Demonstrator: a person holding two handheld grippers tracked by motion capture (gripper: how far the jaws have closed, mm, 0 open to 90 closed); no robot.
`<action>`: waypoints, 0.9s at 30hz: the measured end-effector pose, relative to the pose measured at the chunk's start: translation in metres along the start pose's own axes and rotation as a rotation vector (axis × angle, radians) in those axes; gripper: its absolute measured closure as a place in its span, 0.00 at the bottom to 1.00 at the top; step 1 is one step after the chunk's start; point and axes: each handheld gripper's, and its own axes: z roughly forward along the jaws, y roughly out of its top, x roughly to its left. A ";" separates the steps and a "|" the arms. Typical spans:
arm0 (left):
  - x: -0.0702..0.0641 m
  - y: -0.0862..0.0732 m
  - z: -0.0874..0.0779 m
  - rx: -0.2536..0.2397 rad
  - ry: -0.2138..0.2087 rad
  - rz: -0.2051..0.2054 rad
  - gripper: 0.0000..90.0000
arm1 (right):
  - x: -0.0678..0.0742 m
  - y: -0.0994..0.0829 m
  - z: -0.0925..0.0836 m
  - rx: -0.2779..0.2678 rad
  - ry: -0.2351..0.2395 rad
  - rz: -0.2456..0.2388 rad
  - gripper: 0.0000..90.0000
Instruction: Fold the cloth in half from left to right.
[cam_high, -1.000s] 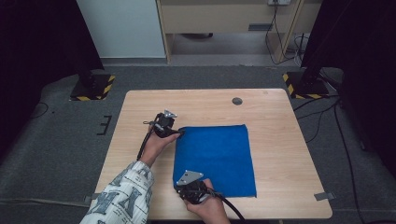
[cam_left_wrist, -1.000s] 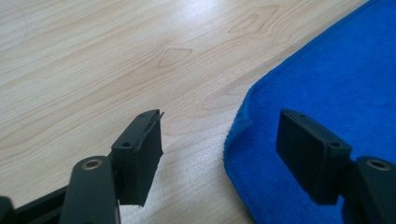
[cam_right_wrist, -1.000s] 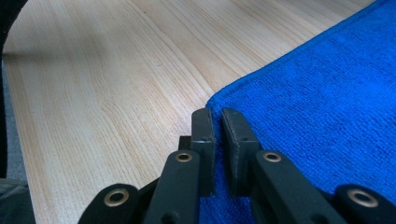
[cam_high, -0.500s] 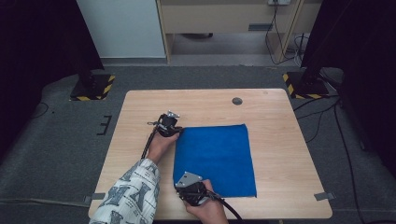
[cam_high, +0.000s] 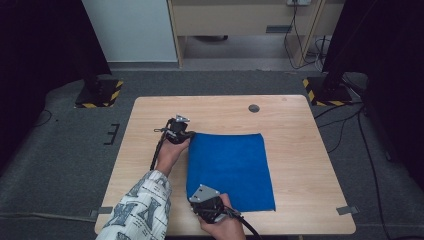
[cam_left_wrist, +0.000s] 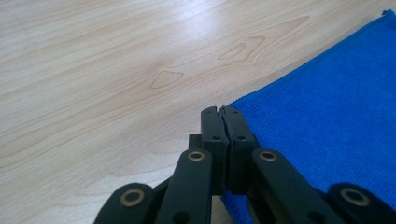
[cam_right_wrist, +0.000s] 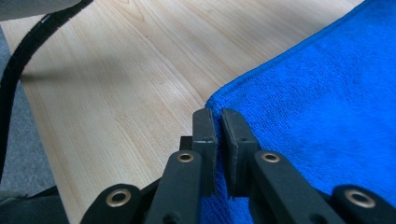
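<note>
A blue cloth (cam_high: 230, 170) lies flat on the wooden table (cam_high: 300, 130), right of centre. My left gripper (cam_high: 187, 136) is at the cloth's far left corner. In the left gripper view its jaws (cam_left_wrist: 223, 112) are pressed together with the corner of the cloth (cam_left_wrist: 336, 107) caught between the tips. My right gripper (cam_high: 196, 196), under its grey plate, is at the near left corner. In the right gripper view its jaws (cam_right_wrist: 218, 114) stand almost together, pinching the hemmed corner of the cloth (cam_right_wrist: 327, 93). Both hands hold their grippers low over the table.
A dark round grommet (cam_high: 254, 108) sits in the table near its far edge. The left gripper's black cable (cam_high: 157, 150) trails along the forearm. Bare wood stretches left of the cloth and past its right edge. Black stands with striped bases (cam_high: 100, 95) flank the table on the floor.
The left forearm has slid slightly forward and right, keeping its gripper at the cloth's far left corner. The right hand stays at the near left corner.
</note>
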 end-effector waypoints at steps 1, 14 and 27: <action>0.000 0.000 -0.002 -0.001 -0.002 0.002 0.98 | 0.001 0.000 -0.002 0.000 -0.004 0.001 0.95; 0.006 0.010 -0.024 -0.033 -0.009 0.003 0.98 | 0.012 0.019 -0.011 -0.052 -0.011 -0.011 0.95; 0.026 0.007 -0.039 -0.018 -0.010 0.008 0.98 | 0.027 0.035 0.002 -0.083 0.008 0.039 0.95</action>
